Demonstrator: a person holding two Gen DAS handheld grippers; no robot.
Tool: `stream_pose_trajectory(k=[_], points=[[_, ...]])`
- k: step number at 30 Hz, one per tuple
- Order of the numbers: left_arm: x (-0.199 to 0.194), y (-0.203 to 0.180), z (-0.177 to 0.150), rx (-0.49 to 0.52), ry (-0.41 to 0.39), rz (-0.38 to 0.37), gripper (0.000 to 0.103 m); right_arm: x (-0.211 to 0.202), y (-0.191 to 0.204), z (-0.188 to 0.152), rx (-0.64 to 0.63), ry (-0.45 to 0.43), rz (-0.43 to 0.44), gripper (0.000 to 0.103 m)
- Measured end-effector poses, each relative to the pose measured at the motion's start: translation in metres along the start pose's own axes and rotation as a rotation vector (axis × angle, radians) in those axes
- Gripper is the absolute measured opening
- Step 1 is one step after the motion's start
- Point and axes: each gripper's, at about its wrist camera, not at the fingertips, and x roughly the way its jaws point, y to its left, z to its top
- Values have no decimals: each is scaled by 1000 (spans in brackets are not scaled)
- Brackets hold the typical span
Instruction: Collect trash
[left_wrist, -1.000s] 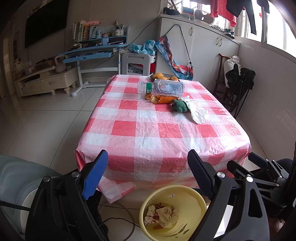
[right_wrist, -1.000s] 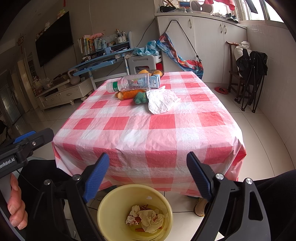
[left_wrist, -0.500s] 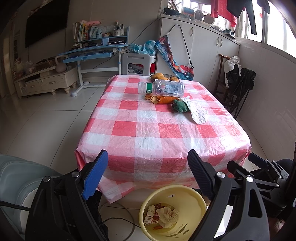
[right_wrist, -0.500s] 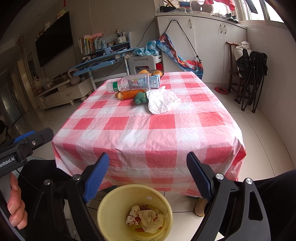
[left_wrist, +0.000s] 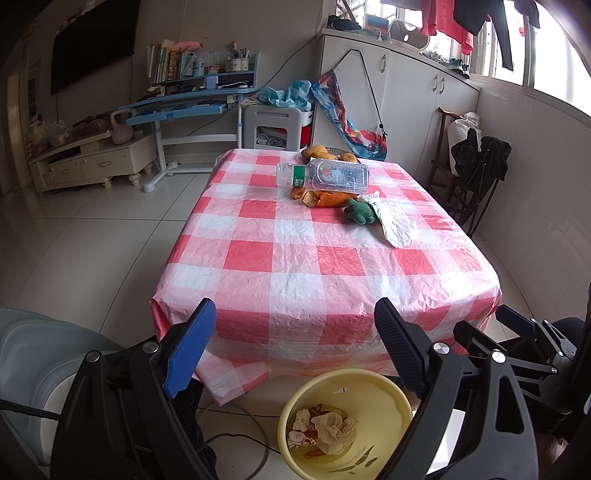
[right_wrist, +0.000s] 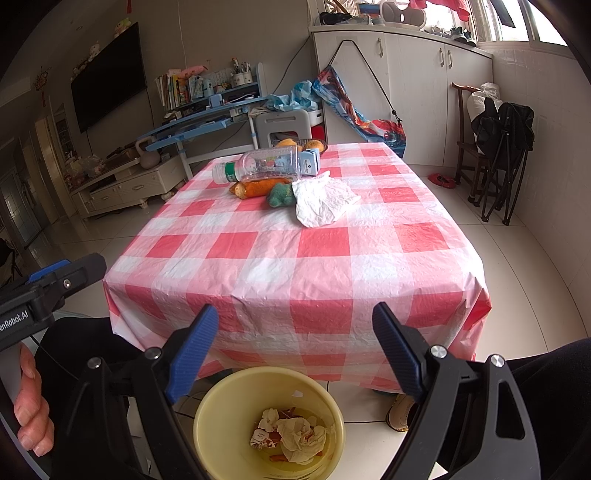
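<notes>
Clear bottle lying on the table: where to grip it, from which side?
Grip the plastic bottle across its mid-body, coming down from above with fingers straddling its width. It lies on its side, propped on the orange peel, cap end toward the table's left edge, so the round body is exposed on top. Either gripper would probably do: both are open and empty, short of the table.

No visible change in either view since a second ago.

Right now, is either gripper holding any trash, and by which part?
Nothing is held. The left gripper and the right gripper both stand open and empty, short of the table.
</notes>
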Motion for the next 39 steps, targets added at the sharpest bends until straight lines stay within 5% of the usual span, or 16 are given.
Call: stream_pose_trajectory(k=[27,39], points=[[0,1,1,-5,3,2,84,-1,0,3,11,-8,17,82],[22,25,27,-55,23,-10,84,27,-20,56,-45,17,51,82]])
